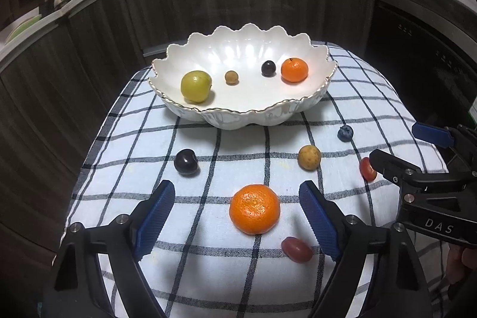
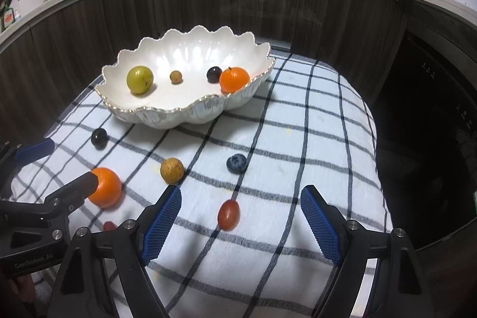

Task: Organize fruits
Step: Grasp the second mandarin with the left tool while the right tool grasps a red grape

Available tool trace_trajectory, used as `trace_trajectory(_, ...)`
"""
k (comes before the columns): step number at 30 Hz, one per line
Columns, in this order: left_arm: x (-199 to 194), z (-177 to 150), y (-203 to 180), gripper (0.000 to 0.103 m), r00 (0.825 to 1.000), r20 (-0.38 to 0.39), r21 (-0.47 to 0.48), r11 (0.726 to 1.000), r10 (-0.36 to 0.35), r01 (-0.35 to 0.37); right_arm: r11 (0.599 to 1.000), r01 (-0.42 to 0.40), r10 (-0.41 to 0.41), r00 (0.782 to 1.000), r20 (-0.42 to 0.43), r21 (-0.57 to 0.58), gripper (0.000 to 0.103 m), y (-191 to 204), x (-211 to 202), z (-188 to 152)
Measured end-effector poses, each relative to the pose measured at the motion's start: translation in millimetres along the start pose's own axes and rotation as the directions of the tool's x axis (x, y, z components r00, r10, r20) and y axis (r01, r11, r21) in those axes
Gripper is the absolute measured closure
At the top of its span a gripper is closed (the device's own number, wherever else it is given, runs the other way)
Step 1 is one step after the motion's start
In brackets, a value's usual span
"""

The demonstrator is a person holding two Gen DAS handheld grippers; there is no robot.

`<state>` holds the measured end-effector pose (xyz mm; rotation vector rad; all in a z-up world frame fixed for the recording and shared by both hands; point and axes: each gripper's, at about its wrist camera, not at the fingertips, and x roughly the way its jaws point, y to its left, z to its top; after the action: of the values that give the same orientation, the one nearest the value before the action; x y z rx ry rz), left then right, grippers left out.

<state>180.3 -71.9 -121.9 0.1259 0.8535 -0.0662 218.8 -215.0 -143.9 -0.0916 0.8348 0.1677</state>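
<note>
A mandarin (image 1: 255, 209) lies on the checked cloth (image 1: 208, 273) between the fingers of my left gripper (image 1: 237, 190), which is open; neither blue pad touches it. My right gripper (image 2: 242, 192) is open too, with a red grape tomato (image 2: 228, 214) lying between its fingers, untouched. A white scalloped bowl (image 1: 244, 29) at the back holds a yellow-green fruit (image 1: 196, 87), a small brown fruit (image 1: 231, 77), a dark cherry (image 1: 268, 68) and a second mandarin (image 1: 294, 70). The left wrist view shows the right gripper (image 1: 393, 140) at the right edge.
Loose on the cloth are a dark cherry (image 1: 186, 162), a round brown fruit (image 1: 309, 157), a blueberry (image 1: 345, 133) and another red tomato (image 1: 297, 250). Dark wood cabinet fronts (image 1: 89, 64) stand behind the table. The cloth drops off at the right edge (image 2: 378, 169).
</note>
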Motion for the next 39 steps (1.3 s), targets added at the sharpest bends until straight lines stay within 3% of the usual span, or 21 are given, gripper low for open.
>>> trace_trajectory(5,7,-6,-1,0.022,1.0,0.003,0.017,1.0,-0.004,0.003,1.0,0.009,-0.009,1.0,0.011,-0.016,0.022,5,2,-6)
trace_trajectory(13,21,-14,-1,0.029,1.0,-0.009,0.022,1.0,-0.012,0.012,1.0,0.012,-0.012,1.0,0.022,-0.018,0.037,11,9,-15)
trace_trajectory(28,35,-19,-3,0.035,0.997,-0.047,0.005,0.998,-0.055,0.055,0.999,-0.012,0.013,0.999,-0.031,0.041,0.057,7,33,-23)
trace_trajectory(31,37,-20,-3,0.038,0.997,-0.055,0.003,0.998,-0.059,0.06,0.999,-0.018,0.02,0.999,-0.035,0.048,0.058,7,36,-24)
trace_trajectory(34,40,-20,-3,0.042,0.995,-0.066,-0.001,0.998,-0.068,0.068,0.999,-0.021,0.023,0.999,-0.045,0.049,0.068,8,39,-25)
trace_trajectory(39,42,-22,-5,0.048,0.993,-0.078,-0.003,0.996,-0.085,0.085,0.998,-0.02,0.023,0.999,-0.044,0.055,0.071,7,39,-25)
